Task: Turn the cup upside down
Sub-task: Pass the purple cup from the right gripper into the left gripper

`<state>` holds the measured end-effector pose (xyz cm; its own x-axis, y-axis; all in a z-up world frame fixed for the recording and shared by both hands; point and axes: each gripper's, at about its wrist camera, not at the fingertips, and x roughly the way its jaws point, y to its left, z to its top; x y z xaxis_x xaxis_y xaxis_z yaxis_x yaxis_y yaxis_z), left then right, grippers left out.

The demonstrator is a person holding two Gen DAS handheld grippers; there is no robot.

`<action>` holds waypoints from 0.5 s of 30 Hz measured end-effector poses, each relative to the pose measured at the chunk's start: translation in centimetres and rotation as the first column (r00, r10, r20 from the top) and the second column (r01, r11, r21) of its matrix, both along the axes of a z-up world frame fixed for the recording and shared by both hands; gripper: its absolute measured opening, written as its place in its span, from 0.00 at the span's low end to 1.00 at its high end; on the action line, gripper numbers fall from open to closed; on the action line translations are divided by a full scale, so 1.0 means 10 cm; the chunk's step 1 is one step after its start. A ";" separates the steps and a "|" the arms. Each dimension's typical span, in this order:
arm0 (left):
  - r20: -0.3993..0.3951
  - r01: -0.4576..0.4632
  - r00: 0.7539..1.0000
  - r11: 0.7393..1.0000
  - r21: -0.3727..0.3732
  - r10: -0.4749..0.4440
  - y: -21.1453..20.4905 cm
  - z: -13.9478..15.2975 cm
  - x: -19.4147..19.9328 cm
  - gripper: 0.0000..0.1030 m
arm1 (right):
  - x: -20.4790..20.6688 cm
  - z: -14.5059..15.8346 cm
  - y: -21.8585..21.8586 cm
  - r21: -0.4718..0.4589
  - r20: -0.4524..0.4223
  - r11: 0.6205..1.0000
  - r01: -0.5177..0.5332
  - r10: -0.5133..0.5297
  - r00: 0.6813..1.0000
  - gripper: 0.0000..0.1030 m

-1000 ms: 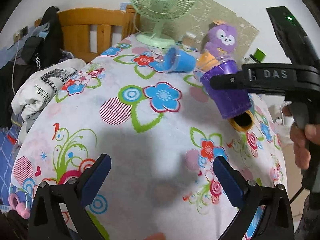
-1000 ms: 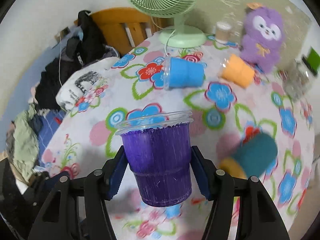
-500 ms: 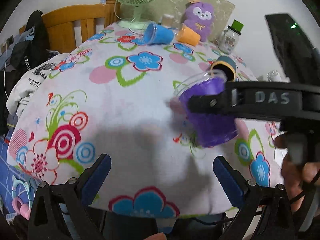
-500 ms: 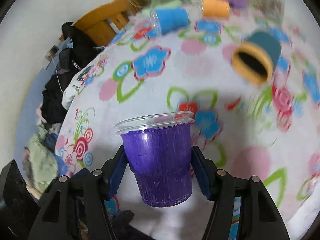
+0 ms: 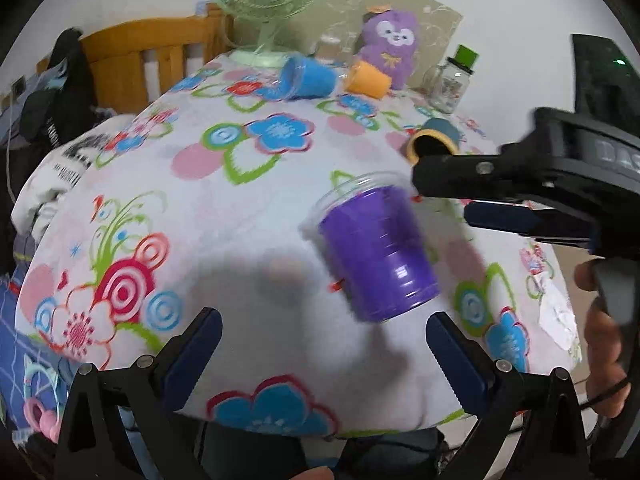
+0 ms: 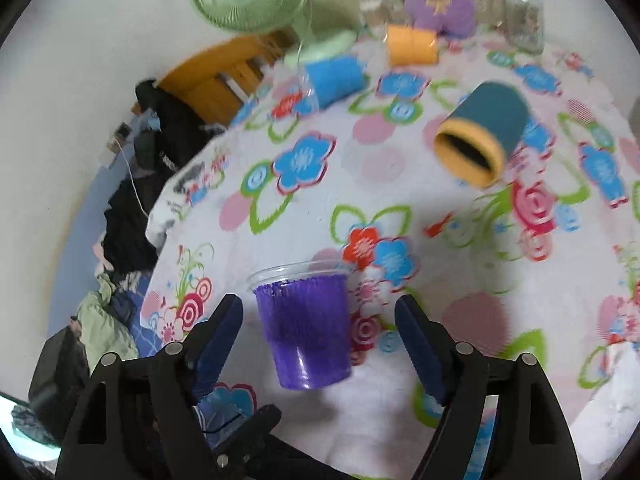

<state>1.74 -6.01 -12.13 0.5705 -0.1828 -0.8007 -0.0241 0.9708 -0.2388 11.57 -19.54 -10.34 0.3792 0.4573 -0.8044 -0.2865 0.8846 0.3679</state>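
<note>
Right wrist view: the purple cup (image 6: 306,330) is seen between the spread jaws of the right gripper (image 6: 318,338), with a clear gap to either pad, so it is held by nothing. Its clear rim points away from the camera and its closed base toward it, slightly tilted and motion-blurred; whether it has settled on the flowered cloth of the worktop (image 6: 500,280) or is just above it cannot be told. In the left wrist view the cup (image 5: 376,248) appears leaning, rim toward the far side, base toward the near edge, with the right gripper (image 5: 472,188) just beside it and apart. The left gripper (image 5: 324,344) is held wide open near the worktop's front edge and grips nothing. The flip is judged almost done, or done if the rim lands flat; a stable, mouth-down rest has not been confirmed. Farther off lie a teal cup (image 6: 482,130), a blue cup (image 6: 332,78) and an orange cup (image 6: 412,46).
</note>
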 end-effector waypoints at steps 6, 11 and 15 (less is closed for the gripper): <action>0.014 0.007 1.000 1.000 -0.028 -0.006 -0.30 0.00 0.26 1.00 | -0.15 -0.01 -0.50 0.025 0.021 0.998 0.059 -0.060 0.998 0.84; 0.000 0.009 1.000 0.999 -0.032 -0.009 -0.50 -0.15 0.39 1.00 | -0.24 -0.27 -0.83 0.057 -0.048 0.994 0.091 -0.088 0.995 0.84; -0.011 0.015 1.000 1.000 0.007 -0.015 -0.59 -0.27 0.43 0.97 | -0.24 -0.42 -0.99 0.079 -0.082 0.991 0.110 -0.103 0.991 0.84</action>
